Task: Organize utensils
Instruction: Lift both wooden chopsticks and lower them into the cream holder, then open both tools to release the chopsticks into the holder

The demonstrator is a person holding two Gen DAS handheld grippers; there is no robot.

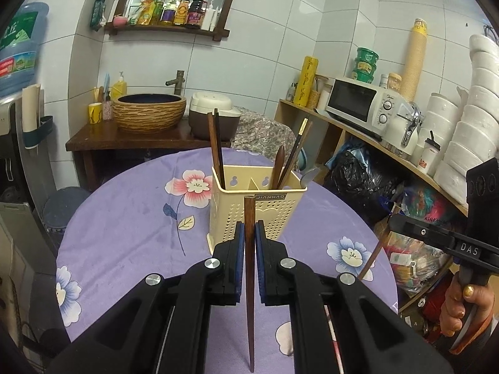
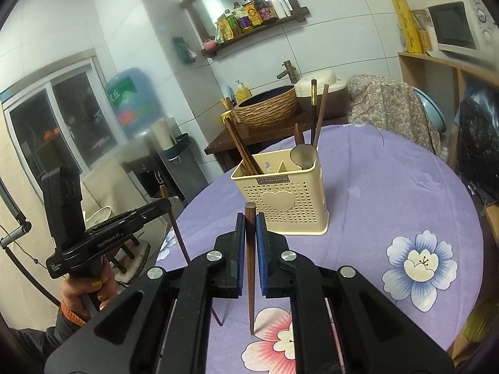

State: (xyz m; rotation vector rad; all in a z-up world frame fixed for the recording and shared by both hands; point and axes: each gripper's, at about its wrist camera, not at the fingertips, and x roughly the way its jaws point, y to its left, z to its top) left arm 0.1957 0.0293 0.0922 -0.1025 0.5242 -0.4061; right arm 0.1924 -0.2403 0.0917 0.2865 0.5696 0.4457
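Chopsticks: one dark wooden stick in each claw, both raised over the near part of the tabletop (image 1: 131,218) with its purple flowered cloth.

Left claw (image 1: 249,233): closed on a chopstick (image 1: 249,280), blue pads pressing its shaft. Stick stands about upright, blunt end up, thin end hanging below the claw, clear of the cloth as far as can be judged.

Right claw (image 2: 249,230): closed likewise on a second chopstick (image 2: 249,268), held in the same attitude. The left wrist view shows this claw off the tabletop's right edge, a hand (image 1: 458,308) on its handle.

Holder (image 1: 255,205): cream perforated box, upright near the middle of the tabletop, just beyond both claws. Divided into compartments. Left compartment already holds a pair of chopsticks (image 1: 216,146). Right compartment holds a wooden spoon (image 1: 277,165), two more sticks (image 1: 296,152) and a metal spoon (image 2: 302,155).

Progress, as judged: well advanced. Most utensils stand in the holder; no loose ones are seen on the visible cloth. Remaining: carry the two held sticks over the rim and lower them thin end first into a compartment, probably the left one with the other chopsticks.
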